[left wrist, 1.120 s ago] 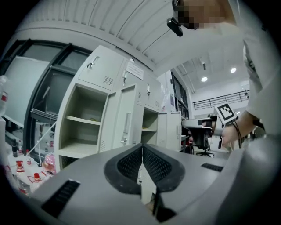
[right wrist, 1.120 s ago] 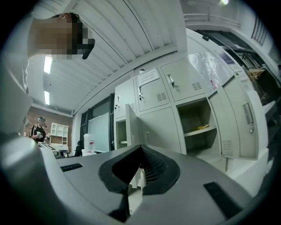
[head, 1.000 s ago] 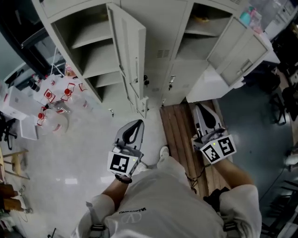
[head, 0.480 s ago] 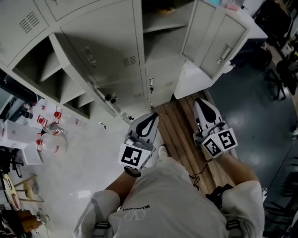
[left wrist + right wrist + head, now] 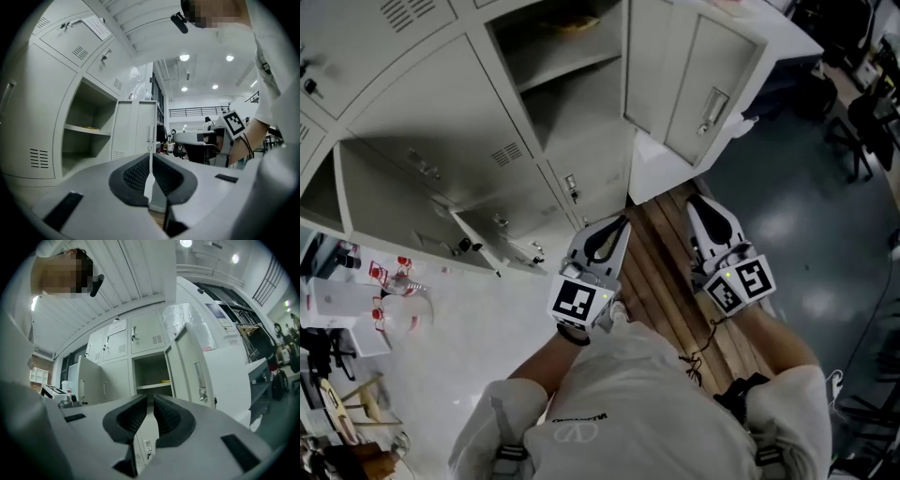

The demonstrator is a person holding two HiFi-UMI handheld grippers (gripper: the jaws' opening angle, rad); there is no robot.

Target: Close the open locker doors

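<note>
The grey lockers fill the top of the head view. One compartment stands open with a shelf inside, and its door is swung out to the right. Lower left, a second door juts out edge-on beside another open compartment. My left gripper is shut and empty, pointing at the locker base. My right gripper hovers over the wooden planks; its jaws are opening with nothing between them. In the right gripper view the open compartment and its door lie ahead of the right gripper.
Wooden planks lie on the floor before the lockers. A white box stands under the swung-out door. Red-and-white clutter sits on the pale floor at left. Chairs stand at right on dark floor.
The head view has swung, so the lockers now sit higher and more to the left. My left gripper has moved right, closer to the locker base. The right gripper has hardly moved.
</note>
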